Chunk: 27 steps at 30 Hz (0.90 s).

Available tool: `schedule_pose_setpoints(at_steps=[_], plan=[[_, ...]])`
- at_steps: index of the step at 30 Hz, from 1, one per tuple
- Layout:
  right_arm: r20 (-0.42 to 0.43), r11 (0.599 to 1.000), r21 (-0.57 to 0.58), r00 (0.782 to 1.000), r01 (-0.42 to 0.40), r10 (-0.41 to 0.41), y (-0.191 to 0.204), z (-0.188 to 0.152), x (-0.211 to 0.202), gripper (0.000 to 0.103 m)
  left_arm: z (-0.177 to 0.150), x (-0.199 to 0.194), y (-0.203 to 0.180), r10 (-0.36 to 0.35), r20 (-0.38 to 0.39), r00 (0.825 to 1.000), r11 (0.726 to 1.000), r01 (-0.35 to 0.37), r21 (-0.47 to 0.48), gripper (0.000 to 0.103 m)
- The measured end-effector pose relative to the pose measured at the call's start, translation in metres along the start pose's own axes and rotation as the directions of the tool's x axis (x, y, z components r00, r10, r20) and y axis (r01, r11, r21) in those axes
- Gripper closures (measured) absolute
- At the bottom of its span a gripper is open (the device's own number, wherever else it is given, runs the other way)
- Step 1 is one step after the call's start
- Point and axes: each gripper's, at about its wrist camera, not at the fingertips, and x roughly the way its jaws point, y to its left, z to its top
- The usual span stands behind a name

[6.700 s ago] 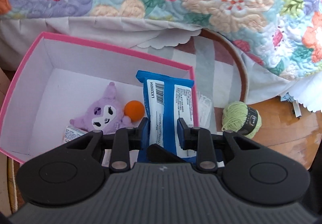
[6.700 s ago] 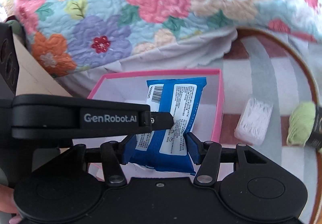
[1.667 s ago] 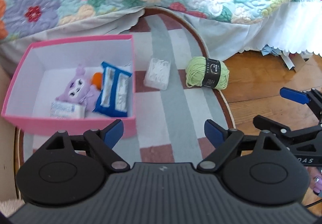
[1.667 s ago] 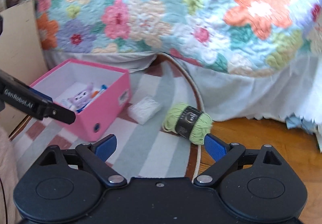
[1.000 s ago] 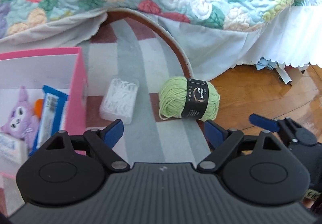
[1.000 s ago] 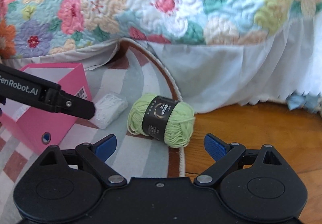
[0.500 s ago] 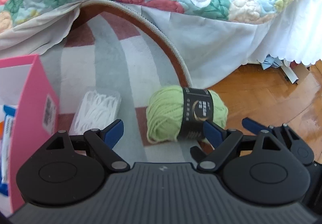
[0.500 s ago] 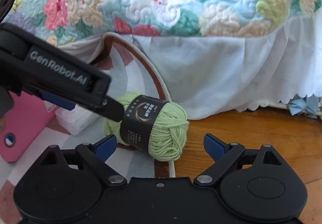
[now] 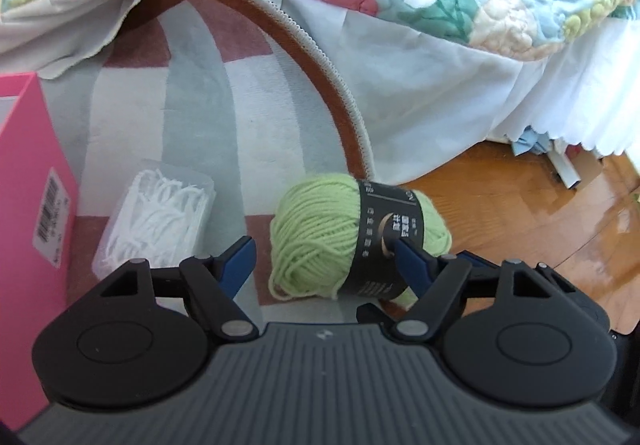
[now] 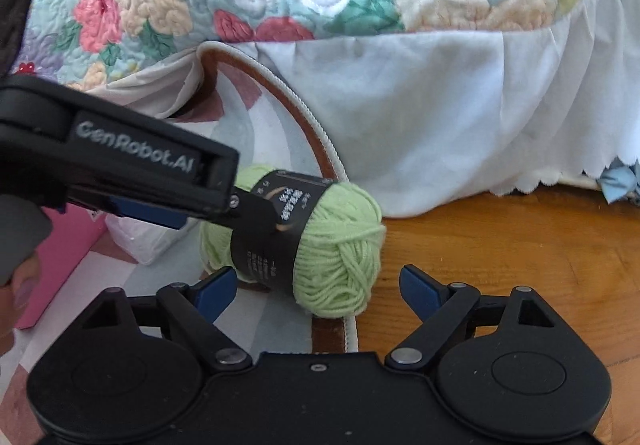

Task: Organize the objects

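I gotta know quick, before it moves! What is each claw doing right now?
Left claw: closing around the green yarn ball, one finger touching its label, not gripping yet.
Right claw: closing, yarn between its fingers, untouched.

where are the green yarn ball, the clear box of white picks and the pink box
green yarn ball (image 9: 316, 233): left wrist view, on the bare green wool left of its black label.
clear box of white picks (image 9: 156, 217): left wrist view, on its lid.
pink box (image 9: 28, 173): left wrist view, on its outer side wall.
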Motion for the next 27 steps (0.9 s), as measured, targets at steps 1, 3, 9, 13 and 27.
schedule_pose_setpoints(at_steps=[1,3,9,13,27], plan=[[0.005,1.000,0.004,1.000,-0.005,0.005,-0.001,0.001,-0.001,0.012,0.001,0.001,0.001,-0.006,0.001,1.000,1.000,0.006,0.002,0.027],[0.011,1.000,0.002,1.000,-0.012,0.012,-0.003,0.004,-0.001,0.012,0.003,0.004,0.001,-0.026,-0.002,1.000,1.000,0.026,0.010,0.027],[0.025,0.999,-0.018,0.998,-0.048,0.049,0.002,0.003,0.002,0.019,0.003,0.011,0.002,-0.064,0.000,0.998,0.998,0.064,-0.007,0.027],[0.037,0.999,-0.005,0.999,-0.037,0.037,0.001,0.003,0.004,0.030,0.004,0.015,0.003,-0.096,-0.018,0.995,0.995,0.096,0.013,0.032],[0.072,0.998,-0.025,0.995,-0.066,0.068,0.008,0.003,-0.008,0.039,0.002,0.003,-0.007,-0.133,-0.105,0.985,0.986,0.142,0.085,0.049]])
